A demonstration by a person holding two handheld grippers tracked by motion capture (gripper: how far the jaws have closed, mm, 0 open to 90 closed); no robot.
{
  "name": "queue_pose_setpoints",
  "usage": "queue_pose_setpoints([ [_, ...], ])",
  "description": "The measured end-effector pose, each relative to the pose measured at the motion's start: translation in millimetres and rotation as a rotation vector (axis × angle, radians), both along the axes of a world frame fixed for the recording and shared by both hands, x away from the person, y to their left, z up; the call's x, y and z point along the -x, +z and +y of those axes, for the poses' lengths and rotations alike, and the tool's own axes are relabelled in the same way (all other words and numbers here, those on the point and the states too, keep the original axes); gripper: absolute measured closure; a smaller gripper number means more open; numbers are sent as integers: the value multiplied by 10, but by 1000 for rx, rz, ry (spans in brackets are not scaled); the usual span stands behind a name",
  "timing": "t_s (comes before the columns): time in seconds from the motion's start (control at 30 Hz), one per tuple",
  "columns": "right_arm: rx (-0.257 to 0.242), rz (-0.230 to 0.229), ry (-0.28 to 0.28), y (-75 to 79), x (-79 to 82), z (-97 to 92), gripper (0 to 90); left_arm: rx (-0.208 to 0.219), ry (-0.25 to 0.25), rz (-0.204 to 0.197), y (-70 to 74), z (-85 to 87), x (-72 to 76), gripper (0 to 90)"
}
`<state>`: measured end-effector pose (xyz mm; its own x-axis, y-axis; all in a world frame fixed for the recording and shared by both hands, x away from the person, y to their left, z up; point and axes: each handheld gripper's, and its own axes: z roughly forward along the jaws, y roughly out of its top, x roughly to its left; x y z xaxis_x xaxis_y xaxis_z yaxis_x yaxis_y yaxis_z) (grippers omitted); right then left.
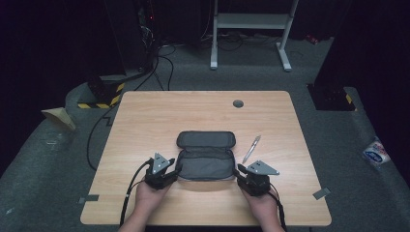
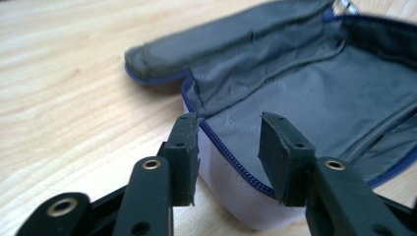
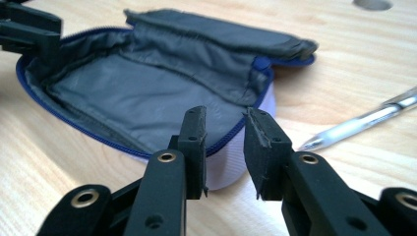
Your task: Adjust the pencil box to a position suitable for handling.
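Note:
A grey zip pencil case (image 1: 205, 154) with a blue zipper lies opened flat on the wooden table (image 1: 145, 116), its lid folded back and its grey lining bare. My left gripper (image 1: 176, 170) is at the case's near left corner. In the left gripper view the case (image 2: 314, 93) has its zipper rim running between the jaws of the left gripper (image 2: 228, 123), which stand apart without pressing it. My right gripper (image 1: 237, 170) is at the near right corner. There the right gripper (image 3: 223, 115) straddles the rim of the case (image 3: 147, 93), also open. The left gripper (image 3: 29, 29) shows across the case.
A silver pen (image 1: 251, 149) lies on the table just right of the case, its tip near my right jaws (image 3: 364, 120). A round cable hole (image 1: 238, 103) sits near the table's far edge. Grey carpet, cables and a white frame lie beyond.

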<state>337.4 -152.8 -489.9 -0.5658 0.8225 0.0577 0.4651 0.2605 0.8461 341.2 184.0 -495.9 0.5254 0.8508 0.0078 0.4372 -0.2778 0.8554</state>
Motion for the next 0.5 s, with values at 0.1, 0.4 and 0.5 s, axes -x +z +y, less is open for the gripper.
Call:
queue_pose_setpoints([
  [0.1,-16,-21,-25,60,-25,-82,675,15,6,-19,45,55,38,550],
  [0.4,-2,-34,-134,69,-258,-313,641,-21,99,10,-32,420,104,526],
  [0.5,7,-18,-169,16,-370,-348,624,-46,142,47,-116,556,124,520],
])
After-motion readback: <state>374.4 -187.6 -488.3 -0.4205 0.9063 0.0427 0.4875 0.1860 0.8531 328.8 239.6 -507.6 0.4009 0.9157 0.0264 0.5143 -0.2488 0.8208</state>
